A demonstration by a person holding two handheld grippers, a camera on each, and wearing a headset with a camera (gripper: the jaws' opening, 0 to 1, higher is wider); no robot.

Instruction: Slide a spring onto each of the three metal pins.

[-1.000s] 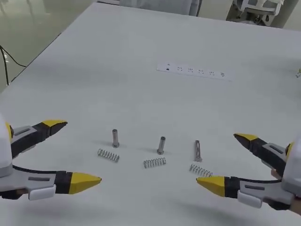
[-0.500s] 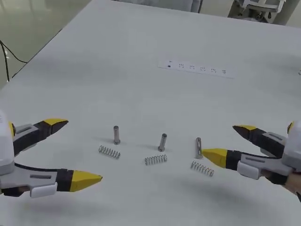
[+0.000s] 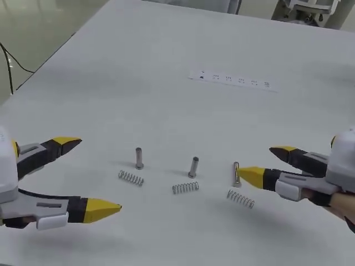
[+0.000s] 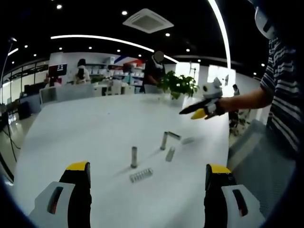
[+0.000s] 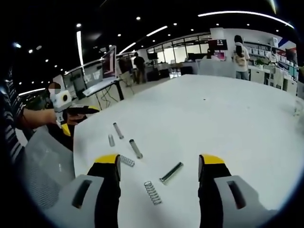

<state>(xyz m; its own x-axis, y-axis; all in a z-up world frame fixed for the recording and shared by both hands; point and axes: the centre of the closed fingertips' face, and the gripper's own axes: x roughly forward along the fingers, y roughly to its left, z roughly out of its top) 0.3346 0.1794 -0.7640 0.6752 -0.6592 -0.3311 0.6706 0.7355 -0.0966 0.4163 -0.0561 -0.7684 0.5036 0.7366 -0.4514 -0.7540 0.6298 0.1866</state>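
The tabletop [image 3: 166, 111] is plain pale grey; the left hand-held gripper [image 3: 91, 176] and right hand-held gripper [image 3: 262, 162] each show yellow tips on black jaws, with grey and white bodies; the left pin [image 3: 139, 158], middle pin [image 3: 193, 166] and right pin [image 3: 236, 173] are silver-grey; the left spring [image 3: 131, 178], middle spring [image 3: 185, 188] and right spring [image 3: 241, 199] match them; the far power strip [image 3: 230, 80] is white; the person's shirt [image 4: 280, 95] has dark and light stripes.

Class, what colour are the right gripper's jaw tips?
Yellow; the right gripper shows them best in the head view.
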